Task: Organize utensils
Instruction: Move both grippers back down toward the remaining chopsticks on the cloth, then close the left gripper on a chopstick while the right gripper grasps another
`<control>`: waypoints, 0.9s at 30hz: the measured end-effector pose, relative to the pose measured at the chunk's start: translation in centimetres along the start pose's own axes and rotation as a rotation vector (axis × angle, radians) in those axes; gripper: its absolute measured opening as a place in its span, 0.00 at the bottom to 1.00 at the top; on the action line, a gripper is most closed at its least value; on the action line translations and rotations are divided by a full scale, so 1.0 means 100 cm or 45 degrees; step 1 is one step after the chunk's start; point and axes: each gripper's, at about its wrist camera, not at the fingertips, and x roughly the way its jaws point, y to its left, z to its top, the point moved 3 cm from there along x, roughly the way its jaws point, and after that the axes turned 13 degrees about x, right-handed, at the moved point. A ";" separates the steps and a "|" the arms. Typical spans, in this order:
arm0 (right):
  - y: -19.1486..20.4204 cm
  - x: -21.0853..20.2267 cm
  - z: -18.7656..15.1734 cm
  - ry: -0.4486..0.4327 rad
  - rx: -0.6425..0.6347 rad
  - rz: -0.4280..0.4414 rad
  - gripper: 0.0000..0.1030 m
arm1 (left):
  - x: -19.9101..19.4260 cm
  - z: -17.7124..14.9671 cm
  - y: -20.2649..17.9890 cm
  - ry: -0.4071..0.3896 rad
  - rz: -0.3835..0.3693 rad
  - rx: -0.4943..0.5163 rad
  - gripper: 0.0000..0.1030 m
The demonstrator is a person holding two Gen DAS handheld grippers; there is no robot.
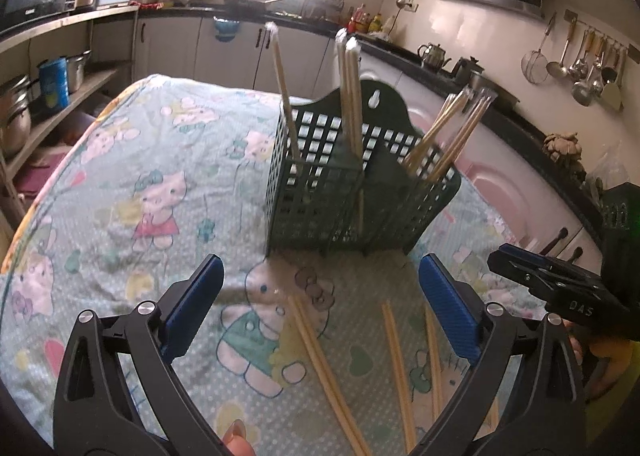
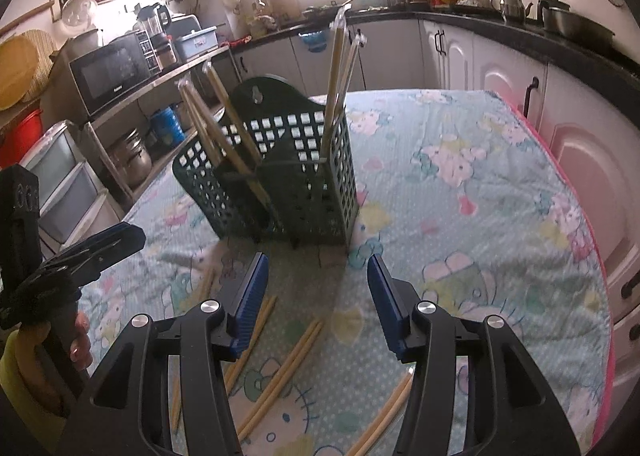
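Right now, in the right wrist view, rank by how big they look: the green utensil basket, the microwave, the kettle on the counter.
1. green utensil basket, partly because it is nearest the camera
2. microwave
3. kettle, far off, so true size is unsure

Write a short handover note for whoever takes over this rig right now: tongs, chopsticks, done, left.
Left tongs: open, empty, above loose chopsticks on the cloth.
Right tongs: open, empty, over another loose pair.
Green basket: upright on the tablecloth, in front of both tongs.
Done: several wrapped chopsticks stand in its compartments.
Left: pick up the remaining pairs and drop them in.
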 end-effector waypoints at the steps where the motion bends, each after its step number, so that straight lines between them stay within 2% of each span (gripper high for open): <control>1: -0.001 0.001 -0.002 0.004 0.000 0.001 0.48 | 0.002 -0.003 0.001 0.012 -0.001 -0.004 0.87; 18: -0.006 0.027 -0.045 0.146 -0.021 -0.017 0.48 | 0.035 -0.045 0.003 0.219 -0.021 -0.014 0.87; 21: -0.005 0.036 -0.048 0.182 -0.031 -0.027 0.48 | 0.041 -0.050 0.003 0.250 -0.044 -0.022 0.76; 23: -0.007 0.043 -0.049 0.211 -0.024 -0.037 0.48 | 0.046 -0.053 0.002 0.274 -0.054 -0.027 0.64; 27: -0.010 0.056 -0.050 0.261 0.005 -0.031 0.48 | 0.052 -0.055 0.001 0.294 -0.090 -0.044 0.55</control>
